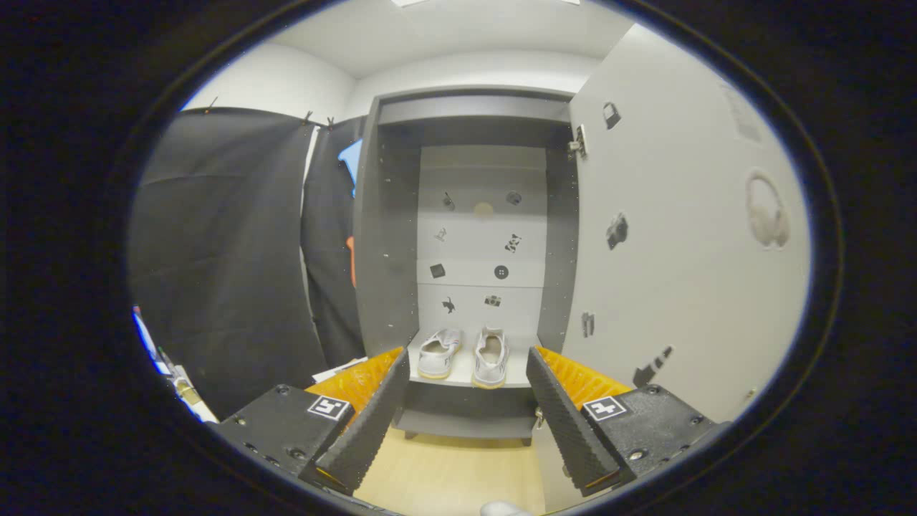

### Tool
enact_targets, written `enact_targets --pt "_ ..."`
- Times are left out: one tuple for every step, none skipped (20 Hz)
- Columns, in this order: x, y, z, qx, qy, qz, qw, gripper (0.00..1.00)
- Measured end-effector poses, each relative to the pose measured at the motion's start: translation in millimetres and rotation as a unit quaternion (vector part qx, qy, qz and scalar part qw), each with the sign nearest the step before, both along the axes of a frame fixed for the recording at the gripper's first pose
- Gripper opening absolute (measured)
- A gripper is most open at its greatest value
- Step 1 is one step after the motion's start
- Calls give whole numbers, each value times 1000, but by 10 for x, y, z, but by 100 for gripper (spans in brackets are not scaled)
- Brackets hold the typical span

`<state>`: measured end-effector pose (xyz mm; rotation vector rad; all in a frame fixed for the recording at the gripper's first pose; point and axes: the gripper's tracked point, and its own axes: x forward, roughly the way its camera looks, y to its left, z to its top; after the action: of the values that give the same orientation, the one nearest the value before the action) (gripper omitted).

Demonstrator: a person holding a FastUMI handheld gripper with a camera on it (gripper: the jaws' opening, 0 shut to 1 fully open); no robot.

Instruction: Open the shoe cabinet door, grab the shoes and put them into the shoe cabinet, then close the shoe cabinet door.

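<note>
Jaws apart, shoes shelved, cabinet door open

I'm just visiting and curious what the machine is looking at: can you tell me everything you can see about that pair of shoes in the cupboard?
The shoes are a pair of pale, whitish low slip-ons that look like canvas, with lighter soles. They stand side by side on the cabinet's bottom shelf, heels toward the camera, openings up, the left one angled slightly outward. They sit beyond the gripper, whose fingers are spread apart and touch nothing. The cabinet door stands open beside them.
</note>
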<state>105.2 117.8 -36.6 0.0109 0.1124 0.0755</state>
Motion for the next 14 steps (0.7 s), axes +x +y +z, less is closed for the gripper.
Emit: enact_targets --pt "-171 -40 50 6 -6 3 1000 100" --pt "-330 -76 81 13 -9 6 1000 100" --pt "-500 -127 105 17 -12 9 1000 100" --pt "-638 -211 126 16 -15 6 1000 100" --pt "-772 -311 129 12 -15 1 1000 100" --pt "-903 -397 149 12 -20 -1 1000 100" --pt "-1032 -500 153 11 -20 -7 1000 100" --pt "-1150 -604 167 12 -24 -11 1000 100" --pt "-1261 -749 182 11 -26 -21 999 100" --pt "-1379 -917 185 11 -27 -32 999 100" --pt "-1481 -1096 184 12 -27 -45 999 100" --pt "-1588 -1286 193 13 -31 -60 998 100" --pt "-1676 -1488 164 13 -28 -77 997 100" --pt "-1745 -1705 149 16 -30 -96 995 100"
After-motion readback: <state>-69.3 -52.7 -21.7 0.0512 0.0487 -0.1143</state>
